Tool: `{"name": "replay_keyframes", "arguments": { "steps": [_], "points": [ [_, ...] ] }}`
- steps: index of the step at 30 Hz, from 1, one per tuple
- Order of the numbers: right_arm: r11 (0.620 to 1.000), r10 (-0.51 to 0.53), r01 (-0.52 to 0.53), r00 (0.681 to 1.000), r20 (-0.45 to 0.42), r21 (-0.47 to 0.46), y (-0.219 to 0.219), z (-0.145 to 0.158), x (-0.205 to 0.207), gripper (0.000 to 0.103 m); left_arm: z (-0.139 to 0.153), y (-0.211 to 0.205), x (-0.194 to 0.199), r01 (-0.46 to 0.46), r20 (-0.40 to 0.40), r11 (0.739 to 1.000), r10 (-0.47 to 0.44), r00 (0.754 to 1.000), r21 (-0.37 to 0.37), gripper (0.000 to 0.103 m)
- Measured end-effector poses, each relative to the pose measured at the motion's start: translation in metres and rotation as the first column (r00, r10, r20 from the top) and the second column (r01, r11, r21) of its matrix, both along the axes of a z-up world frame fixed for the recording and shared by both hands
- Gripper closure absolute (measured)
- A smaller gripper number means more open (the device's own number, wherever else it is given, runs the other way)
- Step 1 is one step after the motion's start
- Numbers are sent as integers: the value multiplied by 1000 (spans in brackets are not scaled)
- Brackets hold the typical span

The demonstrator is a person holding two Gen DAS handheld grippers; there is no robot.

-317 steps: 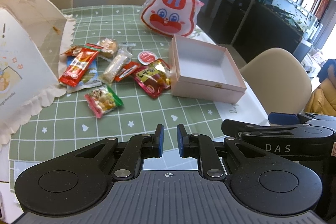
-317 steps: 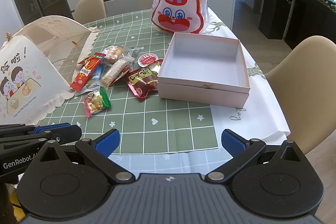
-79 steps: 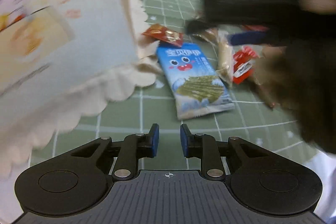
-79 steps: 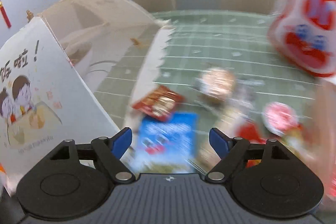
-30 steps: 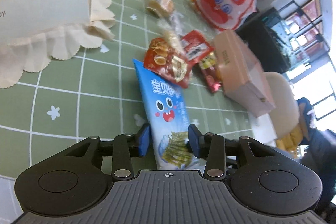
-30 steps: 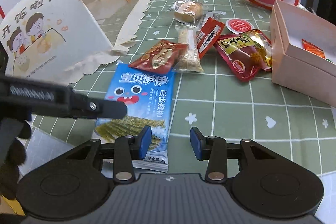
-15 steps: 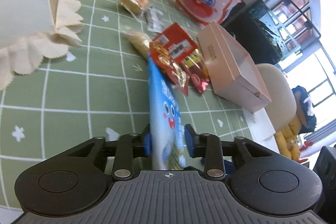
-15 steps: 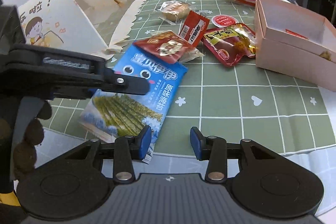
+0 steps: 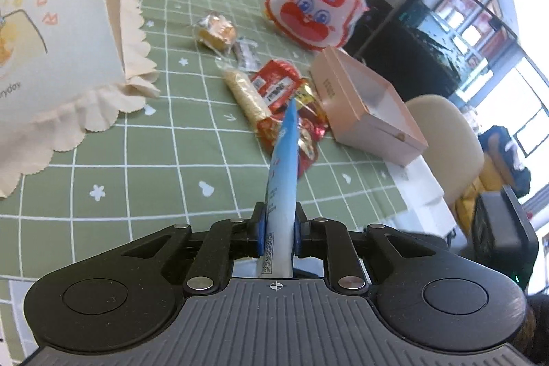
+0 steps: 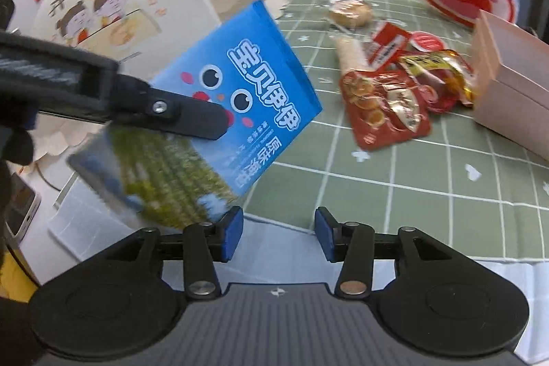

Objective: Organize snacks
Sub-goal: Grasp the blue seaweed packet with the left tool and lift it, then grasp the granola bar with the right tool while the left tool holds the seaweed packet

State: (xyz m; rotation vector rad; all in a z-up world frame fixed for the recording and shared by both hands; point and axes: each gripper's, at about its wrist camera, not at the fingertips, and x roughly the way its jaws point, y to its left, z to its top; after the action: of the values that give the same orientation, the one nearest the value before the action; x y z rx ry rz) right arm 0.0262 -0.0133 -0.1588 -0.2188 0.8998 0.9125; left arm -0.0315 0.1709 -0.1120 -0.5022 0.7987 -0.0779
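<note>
While the cream fabric food cover (image 9: 58,23) fills the nine o'clock side of the green checked desk (image 9: 144,167), the left tongs (image 9: 277,230), having just been closing, pinch the blue seaweed snack packet (image 9: 284,160) edge-on, lifted clear of the cloth. Beyond it, toward twelve o'clock, a heap of red wrapped snacks (image 9: 278,84) lies between packet and open pink cardboard box (image 9: 363,112) at two o'clock; a red-and-white rabbit bag (image 9: 314,16) stands behind. The right tongs (image 10: 278,234), just been opening, stand parted and empty, the packet's corner just beside their left pad.
</note>
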Motion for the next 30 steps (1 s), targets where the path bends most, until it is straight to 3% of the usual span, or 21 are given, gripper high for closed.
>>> {"name": "replay_keyframes", "arguments": {
  "steps": [3,8,11,15,18,20,24,28,30],
  "points": [
    [1000,22,-22,1000,7,-8,3,0,-3,45,-6,-7,8,23,12,998,-24,1000,60,78],
    [998,66,-65,997,32,-22,3,-1,-11,33,-23,-20,27,78,-23,987,-75,997,138,79],
    [997,74,-72,996,52,-39,-1,-2,-14,31,-26,-22,28,84,-41,987,-79,996,139,83],
    [999,0,2,999,52,-39,-14,2,-3,30,-19,-13,16,4,-34,988,2,999,153,85],
    [998,-63,63,997,43,14,-24,11,14,28,-11,-1,0,-105,-27,979,112,993,177,85],
    [997,-75,74,993,86,17,-21,18,29,28,-9,8,-12,-157,-30,975,164,986,155,85],
    [997,-74,76,983,169,-6,10,34,69,28,-8,18,-30,-218,-45,971,223,974,96,85],
    [996,-85,88,986,141,-10,54,36,110,29,-10,15,-47,-231,-53,969,236,970,88,85],
    [995,-90,96,988,124,-37,74,32,125,36,-12,17,-54,-242,-55,966,247,967,88,85]
  ]
}}
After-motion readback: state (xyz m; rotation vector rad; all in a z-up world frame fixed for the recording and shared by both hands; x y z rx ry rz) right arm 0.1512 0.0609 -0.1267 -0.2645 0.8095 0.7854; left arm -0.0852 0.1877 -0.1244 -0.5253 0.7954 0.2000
